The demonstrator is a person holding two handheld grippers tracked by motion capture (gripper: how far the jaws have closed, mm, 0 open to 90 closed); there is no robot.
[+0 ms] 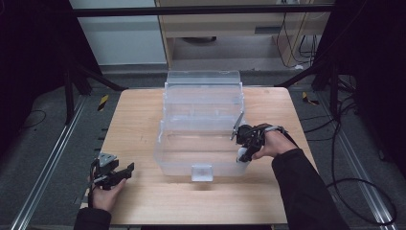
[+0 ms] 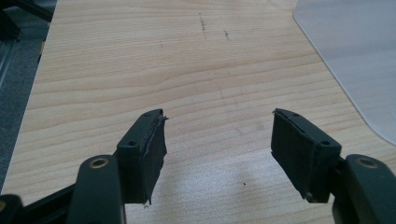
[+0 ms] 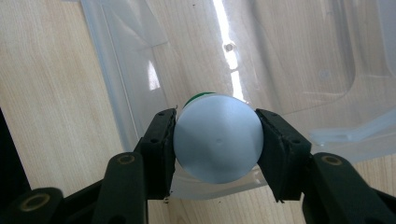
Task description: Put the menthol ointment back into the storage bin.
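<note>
While its body hides behind a white cap (image 3: 217, 137), bottle clamped by right fingers (image 3: 264, 133), left fingers (image 2: 154, 140) spread, empty.

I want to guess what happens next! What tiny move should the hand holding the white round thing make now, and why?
Probably ease it down into the clear plastic box. The right gripper is shut on the white round container right at the box's near right corner, and the lid stands open. The left gripper waits open over the wooden table.

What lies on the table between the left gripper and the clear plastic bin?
Nothing: in the high view, bare wooden table separates the left gripper from the clear bin.
</note>
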